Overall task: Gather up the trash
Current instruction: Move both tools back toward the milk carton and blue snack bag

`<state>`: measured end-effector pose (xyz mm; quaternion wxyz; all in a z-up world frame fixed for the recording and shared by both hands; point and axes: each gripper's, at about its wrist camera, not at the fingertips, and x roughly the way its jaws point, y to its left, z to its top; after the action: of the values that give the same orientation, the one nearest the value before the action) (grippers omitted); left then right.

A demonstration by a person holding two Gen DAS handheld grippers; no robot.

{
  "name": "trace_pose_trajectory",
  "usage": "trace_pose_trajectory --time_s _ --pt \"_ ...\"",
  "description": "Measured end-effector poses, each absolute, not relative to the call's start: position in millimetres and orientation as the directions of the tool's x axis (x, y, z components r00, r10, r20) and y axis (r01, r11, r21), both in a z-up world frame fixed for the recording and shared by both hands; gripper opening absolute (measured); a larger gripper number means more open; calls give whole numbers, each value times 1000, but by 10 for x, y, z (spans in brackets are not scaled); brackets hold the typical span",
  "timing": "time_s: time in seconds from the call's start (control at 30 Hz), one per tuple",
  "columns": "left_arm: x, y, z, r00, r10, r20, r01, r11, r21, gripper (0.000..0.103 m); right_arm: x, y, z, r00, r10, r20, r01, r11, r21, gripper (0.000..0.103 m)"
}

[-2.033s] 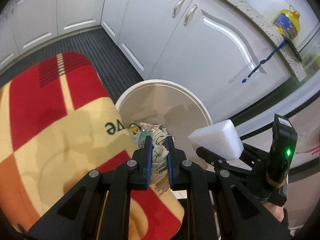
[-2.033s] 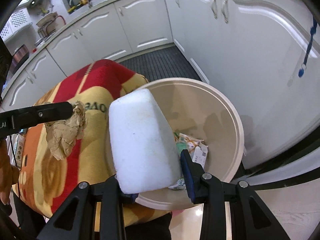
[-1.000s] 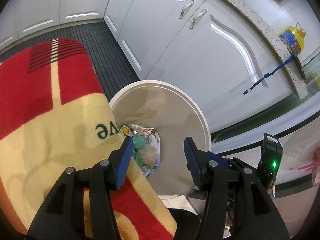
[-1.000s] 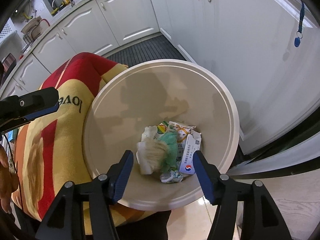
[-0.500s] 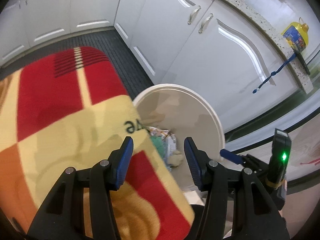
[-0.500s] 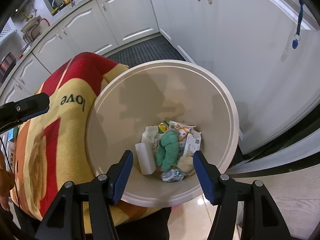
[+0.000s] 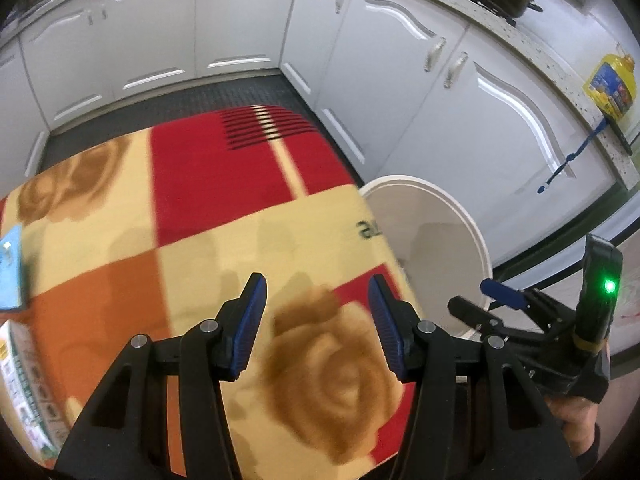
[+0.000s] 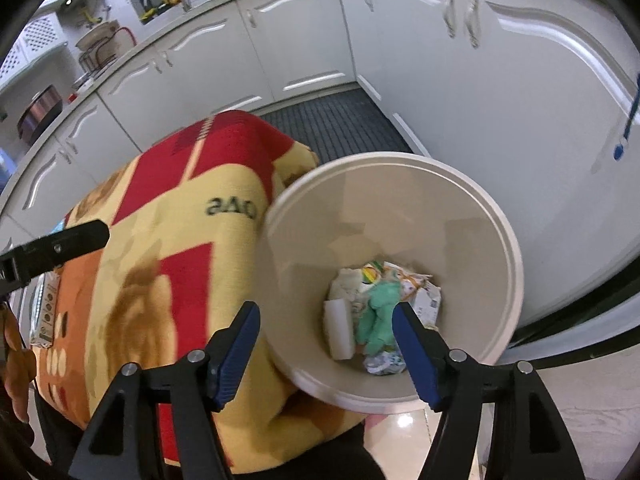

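A round cream trash bin [image 8: 508, 264] stands on the floor beside a table under a red and yellow cloth [image 8: 168, 248]. In the bin lie a white foam block [image 8: 338, 330], a green crumpled piece [image 8: 380, 312] and paper packaging [image 8: 420, 292]. My right gripper [image 8: 326, 338] is open and empty above the bin's near rim. My left gripper [image 7: 316, 320] is open and empty above the cloth [image 7: 200, 200]; the bin [image 7: 452, 208] shows to its right. My right gripper [image 7: 496, 300] also shows in the left wrist view.
White kitchen cabinets [image 7: 240, 20] run around the corner behind the table, with a dark ribbed mat [image 8: 336, 124] on the floor. A blue item [image 7: 10, 268] and a printed package [image 7: 20, 384] lie at the cloth's left edge. A yellow bottle [image 7: 610, 84] stands on the counter.
Both grippers opened and dropped the crumpled paper and the white foam block into the bin. The left gripper then swung left over the cloth; the right gripper drew back a little.
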<state>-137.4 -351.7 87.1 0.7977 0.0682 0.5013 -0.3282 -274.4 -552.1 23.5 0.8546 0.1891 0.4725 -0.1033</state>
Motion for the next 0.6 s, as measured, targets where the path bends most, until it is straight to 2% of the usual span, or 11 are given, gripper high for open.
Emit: trace_pose_trajectory --time_s 0.4,0.6 --pt "-1291 -2099 1051 364 -372 -854 422 883 -204 51 -2456 -4942 474 578 76 -812 235 938 255 67" --pt "-1251 -1385 1008 408 -284 -868 304 938 -165 51 -2234 -4525 499 580 139 -803 137 955 264 70"
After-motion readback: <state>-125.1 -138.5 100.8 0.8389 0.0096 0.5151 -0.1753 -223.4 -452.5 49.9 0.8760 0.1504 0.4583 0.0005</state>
